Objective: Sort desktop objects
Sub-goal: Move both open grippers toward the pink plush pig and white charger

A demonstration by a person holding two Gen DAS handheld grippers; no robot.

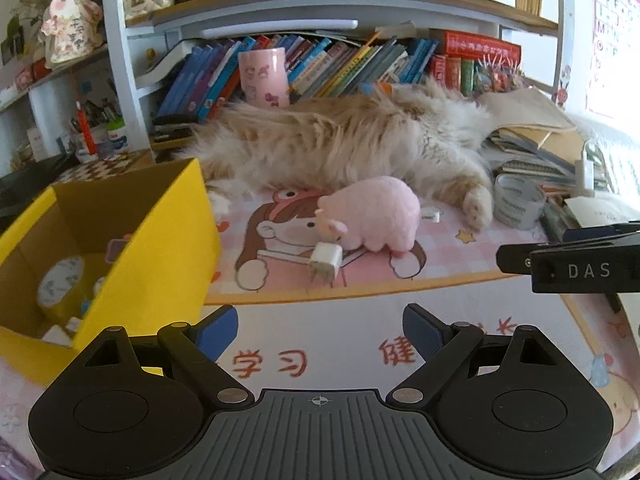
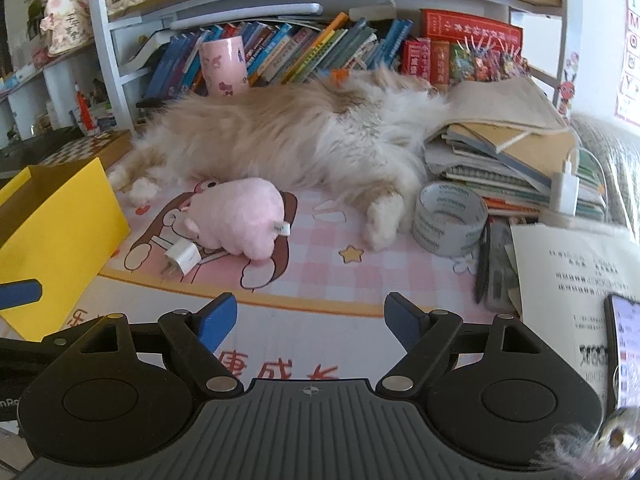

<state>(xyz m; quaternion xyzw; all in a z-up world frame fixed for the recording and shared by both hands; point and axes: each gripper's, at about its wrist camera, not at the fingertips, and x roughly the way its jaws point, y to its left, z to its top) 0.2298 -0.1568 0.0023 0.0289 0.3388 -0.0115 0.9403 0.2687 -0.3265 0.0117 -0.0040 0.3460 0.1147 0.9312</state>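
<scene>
A pink plush pig (image 1: 372, 214) (image 2: 240, 216) lies on the pink desk mat (image 1: 440, 256) (image 2: 320, 248). A white plug charger (image 1: 326, 262) (image 2: 182, 258) rests against its front. A grey tape roll (image 1: 518, 200) (image 2: 450, 218) stands to the right. An open yellow box (image 1: 132, 236) (image 2: 60, 232) at the left holds a tape roll (image 1: 60, 286) and small items. My left gripper (image 1: 320, 332) is open and empty, just short of the charger. My right gripper (image 2: 310, 320) is open and empty, short of the mat's middle.
A long-haired cat (image 1: 340, 140) (image 2: 288, 136) lies across the back of the mat, paw (image 2: 382, 216) beside the tape. Stacked notebooks (image 2: 508, 152), a pen (image 2: 482, 264), papers (image 2: 572, 272) and a phone (image 2: 624, 352) crowd the right. Bookshelves (image 1: 320, 64) stand behind.
</scene>
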